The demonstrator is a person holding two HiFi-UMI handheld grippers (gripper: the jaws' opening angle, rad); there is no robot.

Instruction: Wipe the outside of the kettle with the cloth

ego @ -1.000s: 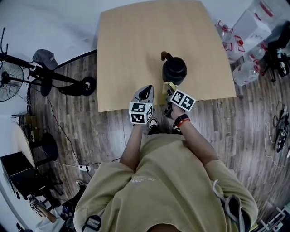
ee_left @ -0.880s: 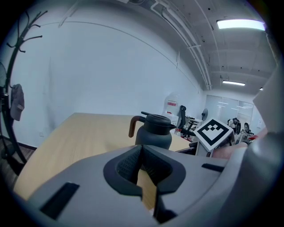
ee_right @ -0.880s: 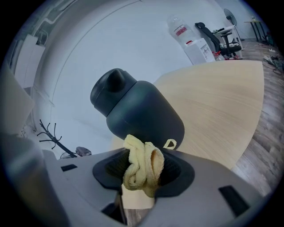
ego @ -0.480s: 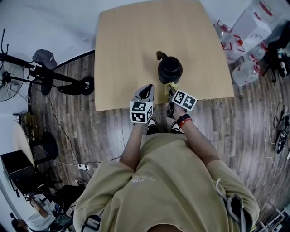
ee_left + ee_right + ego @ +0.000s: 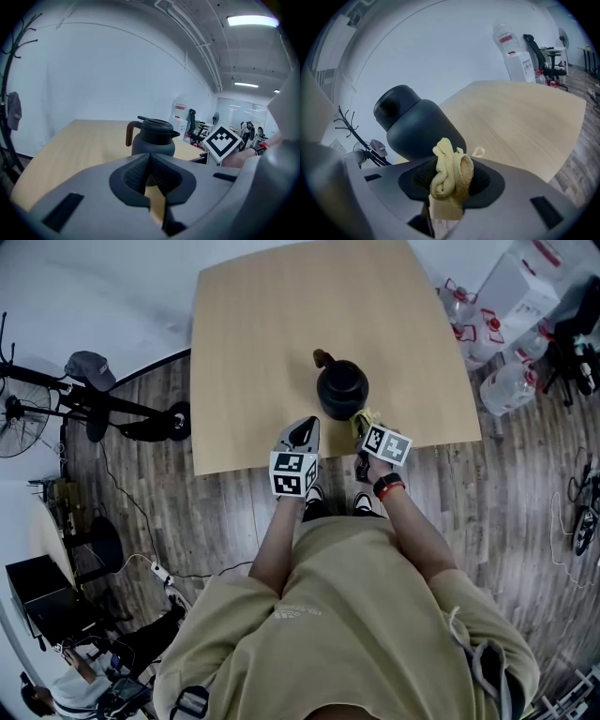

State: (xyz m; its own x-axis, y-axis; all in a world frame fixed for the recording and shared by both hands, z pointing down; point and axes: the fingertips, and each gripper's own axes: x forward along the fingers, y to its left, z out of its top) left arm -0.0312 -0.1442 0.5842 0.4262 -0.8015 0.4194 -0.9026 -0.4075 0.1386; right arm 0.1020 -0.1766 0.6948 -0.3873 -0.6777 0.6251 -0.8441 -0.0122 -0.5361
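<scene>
Head view shows the tabletop [image 5: 262,334] bare except for the dark kettle [image 5: 341,390], which stands upright near the near edge, right of the middle, its brown handle turned toward the far left. The left gripper [image 5: 302,425] hangs over the near edge, just left of the kettle and apart from it. Its jaws are pressed together with nothing between them. The right gripper [image 5: 364,427] sits at the kettle's near-right flank, its jaws clenched on a bunched yellow cloth [image 5: 450,171] that pokes out past the tips toward the kettle's wall.

As a judgement, the wipe is at the flank nearest the person. The handle side, the lid and the far side look unreached from this pose, and nothing steadies the kettle. The dark surface shows no streak or wet patch, so how much is already cleaned cannot be told.

Whether the cloth actually touches the wall is hard to settle, since it overlaps the kettle in the right gripper view. The kettle's base is cut off behind the gripper bodies in both gripper views.
</scene>
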